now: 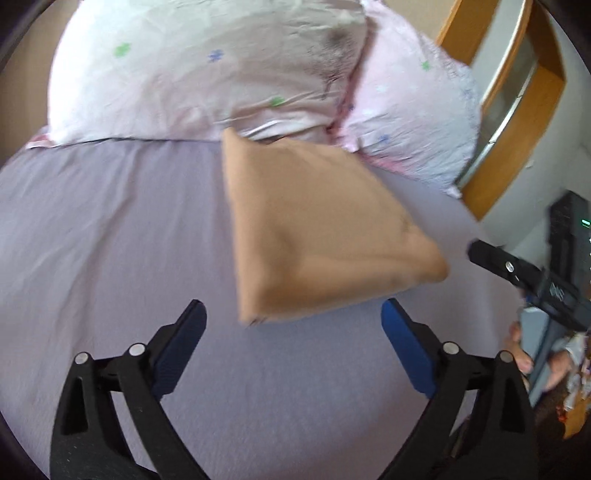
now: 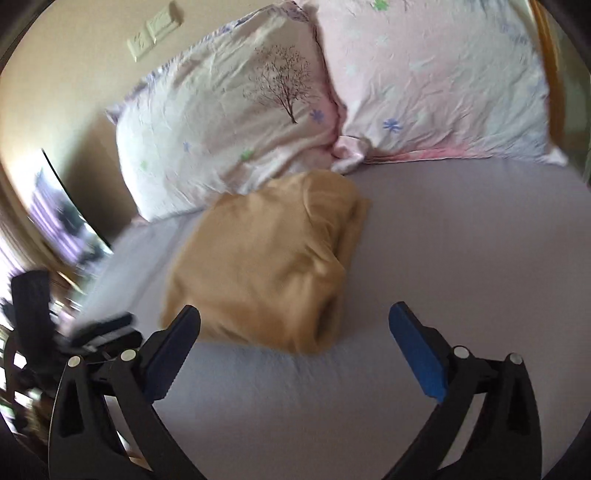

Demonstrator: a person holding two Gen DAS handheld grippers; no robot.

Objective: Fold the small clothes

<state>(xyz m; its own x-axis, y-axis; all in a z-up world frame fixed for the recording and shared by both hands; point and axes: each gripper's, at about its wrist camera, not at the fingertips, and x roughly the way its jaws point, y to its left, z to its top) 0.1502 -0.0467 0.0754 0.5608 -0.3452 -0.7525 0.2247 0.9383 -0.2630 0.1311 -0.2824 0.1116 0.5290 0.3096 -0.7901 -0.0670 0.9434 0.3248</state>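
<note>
Two pillows lean at the head of the bed, and the folded tan garment [image 1: 325, 236] lies on the lavender sheet [image 1: 110, 240] just in front of them, its far corner touching or nearly touching the left pillow [image 1: 207, 70]. Motion blur softens the garment's edges in both views, so its layers and seams are hard to make out. The left gripper [image 1: 293, 317] hangs above the sheet just short of the garment's near edge, jaws spread wide and holding nothing. The right gripper [image 2: 295, 321] is likewise spread wide and empty, with the garment's near end between and beyond its blue pads [image 2: 417, 350].

The left wrist view alone shows the wooden frame [image 1: 517, 122] past the right pillow [image 1: 413, 110], and the right gripper's black body, cut off at the picture's edge beside the garment. The right wrist view alone shows a tree print [image 2: 284, 85] on the left pillow, wall switches [image 2: 155, 31] above it, and the left gripper smeared at the far left.
</note>
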